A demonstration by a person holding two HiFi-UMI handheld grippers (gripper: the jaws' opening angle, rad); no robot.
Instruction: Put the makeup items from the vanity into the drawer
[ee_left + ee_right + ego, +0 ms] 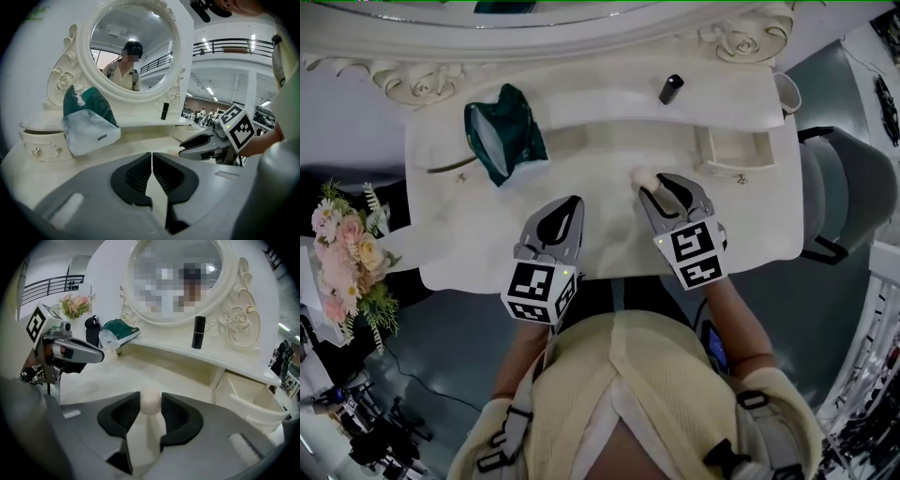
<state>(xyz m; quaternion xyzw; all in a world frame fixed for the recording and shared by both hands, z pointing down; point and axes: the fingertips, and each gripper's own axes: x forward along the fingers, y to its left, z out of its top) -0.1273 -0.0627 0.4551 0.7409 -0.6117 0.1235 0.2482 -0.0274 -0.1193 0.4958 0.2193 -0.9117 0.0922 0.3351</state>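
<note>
A cream, egg-shaped makeup sponge point(151, 401) rests on the white vanity top point(487, 244), just in front of the raised shelf. My right gripper point(151, 405) has a pad against each side of the sponge point(641, 176). To its left, my left gripper point(570, 204) hovers over the vanity's front part, shut and empty. On the shelf stands a black lipstick tube point(670, 88), upright below the mirror. The small right-hand drawer point(733, 150) is pulled open. A green pouch point(502, 131) lies at the shelf's left.
An oval mirror point(133, 56) in a carved white frame rises behind the shelf. A small closed drawer point(42, 140) sits at the vanity's left end. A pink flower bouquet point(347, 258) stands left of the vanity, a grey chair point(839, 202) to the right.
</note>
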